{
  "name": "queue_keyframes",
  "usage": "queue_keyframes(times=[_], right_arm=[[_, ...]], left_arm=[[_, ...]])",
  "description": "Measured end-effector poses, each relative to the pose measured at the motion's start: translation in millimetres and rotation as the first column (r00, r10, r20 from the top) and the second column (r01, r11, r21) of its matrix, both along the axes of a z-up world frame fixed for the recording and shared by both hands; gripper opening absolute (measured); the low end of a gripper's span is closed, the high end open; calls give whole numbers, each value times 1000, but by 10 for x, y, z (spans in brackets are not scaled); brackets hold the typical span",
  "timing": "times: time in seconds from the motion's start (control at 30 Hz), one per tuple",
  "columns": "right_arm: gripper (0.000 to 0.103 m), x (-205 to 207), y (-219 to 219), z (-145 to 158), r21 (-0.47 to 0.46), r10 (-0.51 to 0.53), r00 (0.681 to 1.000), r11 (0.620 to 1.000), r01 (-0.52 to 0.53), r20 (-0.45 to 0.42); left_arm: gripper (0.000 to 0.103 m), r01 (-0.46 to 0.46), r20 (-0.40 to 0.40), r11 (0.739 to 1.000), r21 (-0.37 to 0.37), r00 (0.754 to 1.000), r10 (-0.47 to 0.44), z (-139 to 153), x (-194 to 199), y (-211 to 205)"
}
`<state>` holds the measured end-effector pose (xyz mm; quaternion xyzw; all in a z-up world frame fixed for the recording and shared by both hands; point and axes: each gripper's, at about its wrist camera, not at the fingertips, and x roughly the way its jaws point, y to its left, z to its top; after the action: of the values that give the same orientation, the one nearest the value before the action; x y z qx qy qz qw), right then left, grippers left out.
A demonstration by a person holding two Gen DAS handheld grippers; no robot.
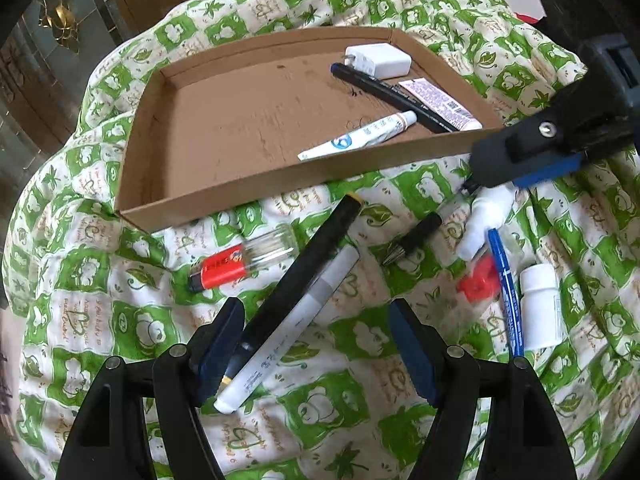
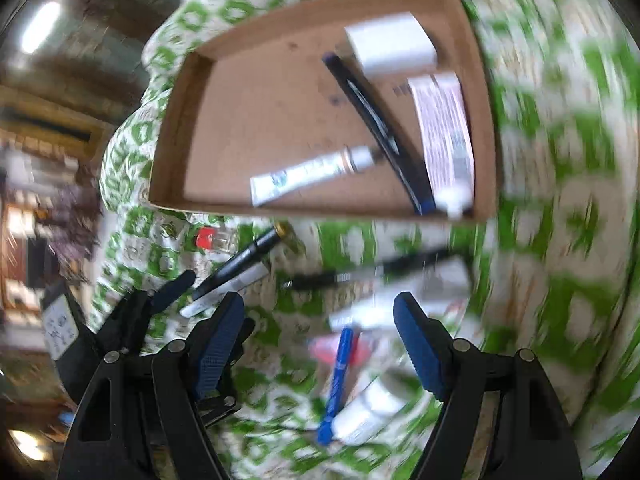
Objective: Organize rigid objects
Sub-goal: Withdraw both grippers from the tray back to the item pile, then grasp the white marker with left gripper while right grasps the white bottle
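A quilt (image 1: 360, 344) printed with green and white squares covers the whole support surface and carries everything. In the upper middle of the left wrist view a shallow cardboard tray (image 1: 280, 178) lies on it. Below the tray, left of centre, a lighter (image 1: 236, 264) with a red end and clear body rests on the cloth. At centre a long black pen (image 1: 308, 264) and a white marker (image 1: 296, 328) lie side by side, touching. To their right lies a small black tool (image 1: 416, 236). At the right edge a blue pen (image 1: 506, 292), a white bottle (image 1: 540, 306), a red piece (image 1: 478, 282) and a white object (image 1: 484, 220) cluster closely.
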<state>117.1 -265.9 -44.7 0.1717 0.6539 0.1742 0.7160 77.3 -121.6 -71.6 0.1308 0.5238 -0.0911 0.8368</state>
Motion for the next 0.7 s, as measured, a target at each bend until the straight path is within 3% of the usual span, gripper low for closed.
queue_keyframes(times=[0.13,0.3,0.47,0.53,0.7], right_arm=[[76,-99,-240,-158,71,-157,986,984,161,-61],[62,-98,-272,-341,11,-197,978,980,198,-66],[61,-34,-264,-522,-22,-212,974,977,211,-76],[59,-12,-219,-544,-40,-204,977,979,202,-68],[35,-14,-108,-522,-100,-143,989,985,138,-43]], left_arm=[[78,-18,-32,1000,-10,999,18,9,-34,133],[75,-36,-58,999,-2,998,36,-58,-17,184],[73,-41,-71,999,23,997,42,-163,39,166],[63,-52,-83,998,34,995,55,-229,70,186],[32,-61,-120,998,-31,991,57,-268,91,199]])
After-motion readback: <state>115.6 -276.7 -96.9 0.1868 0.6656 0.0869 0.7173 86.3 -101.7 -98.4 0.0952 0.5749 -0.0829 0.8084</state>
